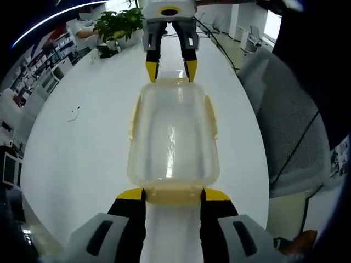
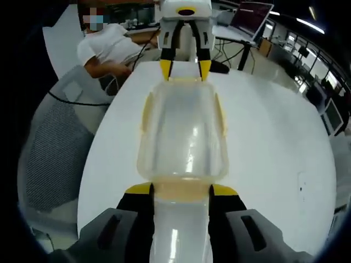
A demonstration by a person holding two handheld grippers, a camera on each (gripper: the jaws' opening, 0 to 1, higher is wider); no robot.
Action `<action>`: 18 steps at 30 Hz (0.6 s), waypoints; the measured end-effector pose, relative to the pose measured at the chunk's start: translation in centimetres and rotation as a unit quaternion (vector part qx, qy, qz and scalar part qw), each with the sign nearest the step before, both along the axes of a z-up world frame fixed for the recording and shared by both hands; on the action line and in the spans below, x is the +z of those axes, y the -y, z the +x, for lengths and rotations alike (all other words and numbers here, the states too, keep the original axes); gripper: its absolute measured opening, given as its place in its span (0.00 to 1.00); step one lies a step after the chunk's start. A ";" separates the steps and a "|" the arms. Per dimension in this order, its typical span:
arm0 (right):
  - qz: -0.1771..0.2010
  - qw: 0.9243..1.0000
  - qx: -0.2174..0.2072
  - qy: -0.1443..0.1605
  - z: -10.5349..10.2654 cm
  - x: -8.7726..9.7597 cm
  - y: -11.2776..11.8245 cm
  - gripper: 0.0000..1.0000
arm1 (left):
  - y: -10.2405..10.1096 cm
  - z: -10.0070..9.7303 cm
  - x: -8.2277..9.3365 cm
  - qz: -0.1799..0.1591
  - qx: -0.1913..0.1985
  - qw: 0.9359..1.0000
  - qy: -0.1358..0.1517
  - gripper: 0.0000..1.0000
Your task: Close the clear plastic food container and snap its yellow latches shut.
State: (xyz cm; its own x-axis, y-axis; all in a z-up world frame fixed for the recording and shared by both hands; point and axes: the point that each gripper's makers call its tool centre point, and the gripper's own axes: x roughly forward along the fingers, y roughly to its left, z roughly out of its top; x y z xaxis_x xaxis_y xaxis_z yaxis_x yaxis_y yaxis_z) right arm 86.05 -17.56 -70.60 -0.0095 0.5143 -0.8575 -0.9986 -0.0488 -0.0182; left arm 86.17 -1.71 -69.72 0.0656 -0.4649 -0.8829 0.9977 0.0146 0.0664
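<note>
Left gripper view: 1 container (image 1: pixel 173 137), 2 tongs (image 1: pixel 174 196) (image 1: pixel 170 68) apart at its ends.

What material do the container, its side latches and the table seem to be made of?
Container: clear, glossy plastic by its look; the table shows through it and light glints on it.
Latches: pale yellow plastic, slightly see-through.
Table: smooth white top, probably laminate; the pictures do not settle it.
</note>
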 end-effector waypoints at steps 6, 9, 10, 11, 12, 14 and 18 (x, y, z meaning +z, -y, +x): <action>-0.003 1.000 -0.008 0.002 -0.2 0.6 1.7 0.34 | 1.6 0.4 0.4 -0.003 -0.006 1.000 0.001 0.32; -0.005 1.000 -0.012 0.001 -0.4 0.8 2.6 0.34 | 2.4 0.4 0.5 -0.004 -0.010 1.000 0.002 0.32; -0.006 1.000 -0.013 0.001 -0.4 0.8 2.9 0.34 | 2.8 0.3 0.5 -0.004 -0.011 1.000 0.001 0.32; -0.007 1.000 -0.014 0.002 -0.5 0.9 3.2 0.34 | 2.9 0.4 0.5 -0.004 -0.012 1.000 0.001 0.32; -0.008 1.000 -0.015 0.003 -0.5 0.9 3.6 0.34 | 3.3 0.4 0.6 -0.005 -0.013 1.000 0.001 0.32; -0.010 1.000 -0.016 0.005 -0.5 1.0 4.1 0.34 | 3.9 0.4 0.6 -0.006 -0.014 1.000 0.002 0.32; -0.014 1.000 -0.020 0.005 -0.7 1.0 5.2 0.34 | 5.0 0.3 0.5 -0.009 -0.017 1.000 0.003 0.32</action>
State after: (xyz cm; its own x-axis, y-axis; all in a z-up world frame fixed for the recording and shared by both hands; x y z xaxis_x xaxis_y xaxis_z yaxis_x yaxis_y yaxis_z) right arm 85.33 -22.77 -69.56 0.0184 0.4897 -0.8717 -0.9996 -0.0102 -0.0268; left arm 86.46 -6.76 -69.20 0.0541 -0.4826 -0.8742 0.9973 -0.0183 0.0718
